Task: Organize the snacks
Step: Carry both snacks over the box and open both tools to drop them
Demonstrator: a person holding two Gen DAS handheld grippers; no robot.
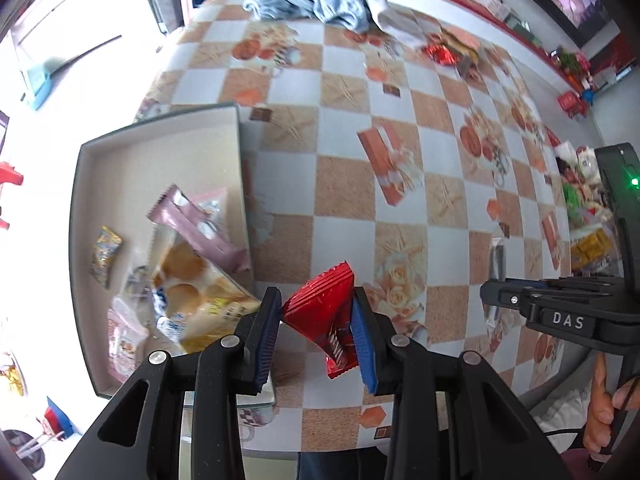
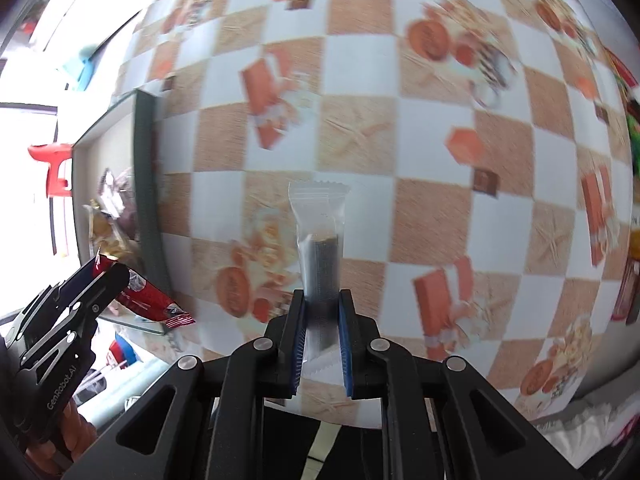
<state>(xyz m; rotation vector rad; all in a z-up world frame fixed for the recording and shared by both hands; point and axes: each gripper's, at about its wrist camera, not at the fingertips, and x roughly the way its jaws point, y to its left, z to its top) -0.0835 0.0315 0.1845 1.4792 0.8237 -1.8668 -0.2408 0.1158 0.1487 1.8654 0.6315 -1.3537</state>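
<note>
Both wrist views downward, sharing checkered table [image 1: 400,92]

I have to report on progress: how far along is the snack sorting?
Done: several packets already lie in the box. In hand: the left gripper clamps a red packet, and the right gripper a clear packet. Left: both to drop in, plus the snacks at the table's far side.

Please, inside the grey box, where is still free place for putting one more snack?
The shallow grey box is bare along its far wall and far corners, beyond the pink wrapped bar. The near half is crowded: the cracker packet and small pouches overlap there.
</note>
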